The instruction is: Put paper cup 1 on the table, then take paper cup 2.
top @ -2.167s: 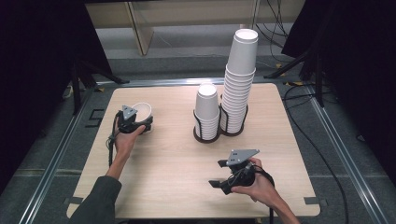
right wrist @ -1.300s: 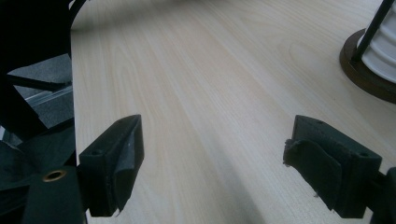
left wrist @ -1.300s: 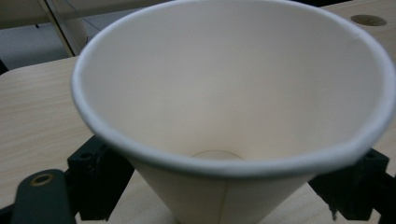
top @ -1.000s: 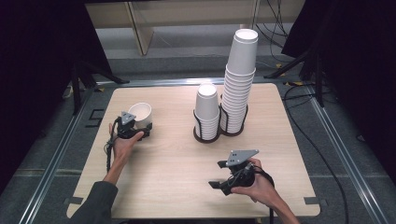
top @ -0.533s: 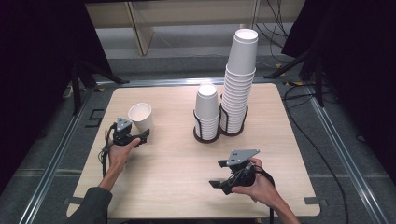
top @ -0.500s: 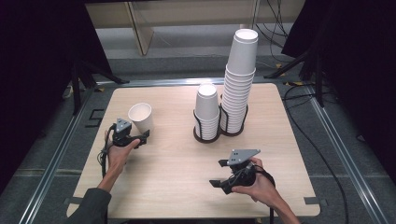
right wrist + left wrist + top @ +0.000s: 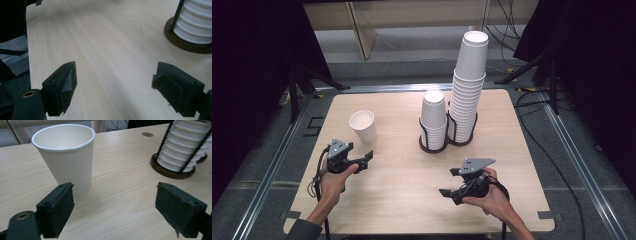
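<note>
Fingers first: left gripper is seen with jaws spread wide and nothing between them; in the left gripper view the pads stand apart over bare wood. Cup is stood upright, mouth up, on the left half of the table, just ahead of the left gripper and off its left pad, not touched. It appears to have been set down there and let go, with room left around it so it stays standing.

Two stacks of cups are kept in black wire holders near the middle, toward the far edge: short stack on the left, tall stack touching beside it on the right. Cups are stored mouth down, presumably so one can be pulled off the top; the wire rails and round base keep each column from tipping.

Right gripper is held low near the front edge, right of centre, jaws also wide and empty, aimed across the table with a holder base at the far right of its view. It is judged to be parked out of the way while the left hand works.

Next step is judged to be another cup pulled from a stack.
</note>
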Action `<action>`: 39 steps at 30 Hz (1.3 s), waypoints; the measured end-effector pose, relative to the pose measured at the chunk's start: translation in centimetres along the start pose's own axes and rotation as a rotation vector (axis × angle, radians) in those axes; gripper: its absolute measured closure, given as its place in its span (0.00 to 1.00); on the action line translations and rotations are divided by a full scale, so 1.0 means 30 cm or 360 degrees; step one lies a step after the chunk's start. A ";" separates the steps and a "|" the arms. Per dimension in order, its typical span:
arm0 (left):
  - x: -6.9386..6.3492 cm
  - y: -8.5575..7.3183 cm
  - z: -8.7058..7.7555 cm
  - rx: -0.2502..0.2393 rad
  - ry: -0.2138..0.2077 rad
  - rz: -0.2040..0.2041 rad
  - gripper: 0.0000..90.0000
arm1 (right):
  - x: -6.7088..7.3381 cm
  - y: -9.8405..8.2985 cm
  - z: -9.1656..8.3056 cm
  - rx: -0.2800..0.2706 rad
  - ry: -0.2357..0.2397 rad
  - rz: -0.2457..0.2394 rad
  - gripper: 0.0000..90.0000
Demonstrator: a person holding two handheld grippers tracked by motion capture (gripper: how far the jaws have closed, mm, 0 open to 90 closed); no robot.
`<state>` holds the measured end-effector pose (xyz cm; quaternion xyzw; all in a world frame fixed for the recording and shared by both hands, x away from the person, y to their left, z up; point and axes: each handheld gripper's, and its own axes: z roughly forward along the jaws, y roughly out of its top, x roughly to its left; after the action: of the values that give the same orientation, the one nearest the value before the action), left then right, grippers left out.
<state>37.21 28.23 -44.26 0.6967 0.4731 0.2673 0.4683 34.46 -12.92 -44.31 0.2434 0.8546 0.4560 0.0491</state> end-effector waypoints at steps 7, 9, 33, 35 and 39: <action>-0.059 -0.020 -0.051 -0.0011 -0.0114 0.0010 0.16 | -0.018 0.000 -0.012 -0.0018 -0.0064 0.0060 0.21; -0.085 -0.040 -0.067 -0.0021 -0.0175 0.0015 0.16 | -0.025 -0.002 -0.020 -0.0032 -0.0114 0.0074 0.21; -0.218 -0.152 -0.106 0.0002 -0.0313 0.0122 0.16 | -0.097 -0.020 -0.077 -0.0202 -0.0338 0.0266 0.22; -0.229 -0.156 -0.108 0.0001 -0.0316 0.0121 0.16 | -0.104 -0.017 -0.086 -0.0226 -0.0341 0.0282 0.21; -0.228 -0.157 -0.102 0.0006 -0.0311 0.0187 0.16 | -0.114 0.002 -0.118 -0.0270 -0.0394 0.0298 0.21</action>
<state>29.99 23.77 -46.77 0.7468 0.3840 0.2242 0.4945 36.41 -17.15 -42.67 0.3712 0.7741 0.4955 0.1318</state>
